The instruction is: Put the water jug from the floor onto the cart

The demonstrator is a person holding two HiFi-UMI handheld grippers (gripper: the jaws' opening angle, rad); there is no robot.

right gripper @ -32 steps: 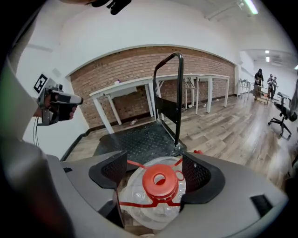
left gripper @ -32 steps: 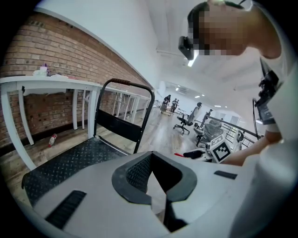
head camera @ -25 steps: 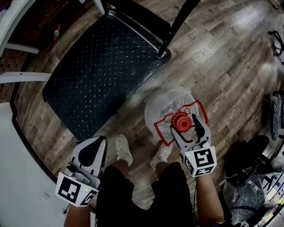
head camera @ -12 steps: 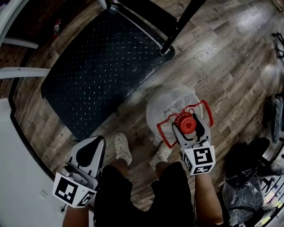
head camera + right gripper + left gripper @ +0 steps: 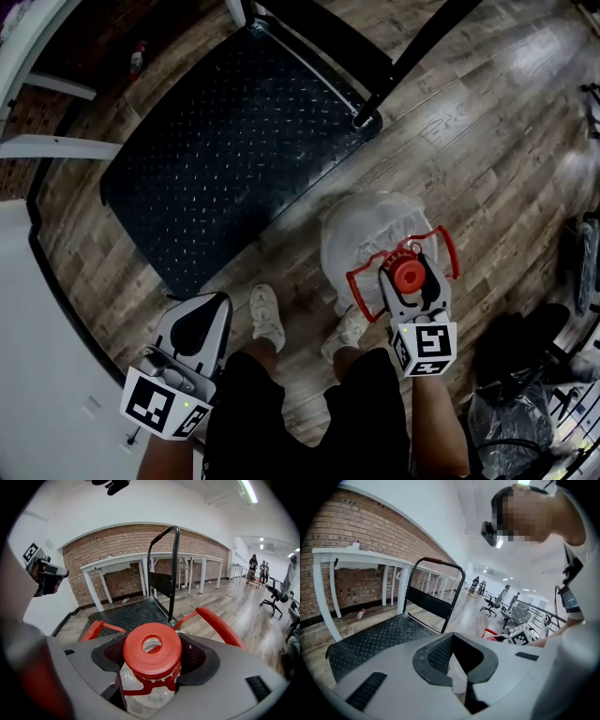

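The clear water jug (image 5: 366, 234) stands on the wood floor in front of my feet, with a red cap (image 5: 408, 275) and a red carry handle (image 5: 448, 251). My right gripper (image 5: 410, 272) reaches down over its top. The cap (image 5: 152, 651) sits between the jaws, which are closing; the cap hides where the pads meet the neck. My left gripper (image 5: 202, 305) hangs at my left side, jaw tips together, holding nothing. The black flat cart (image 5: 216, 159) lies just beyond the jug, its upright push handle (image 5: 174, 573) at the far end.
White tables (image 5: 361, 557) line the brick wall behind the cart, with a small bottle (image 5: 138, 58) on the floor beneath. My shoes (image 5: 267, 317) stand between cart and jug. A dark bag (image 5: 511, 403) lies at my right. Office chairs (image 5: 276, 597) stand farther off.
My right gripper has slid further over the jug's top, so the cap now sits deeper between the jaws, which have drawn in slightly. The left gripper has stayed at my side.
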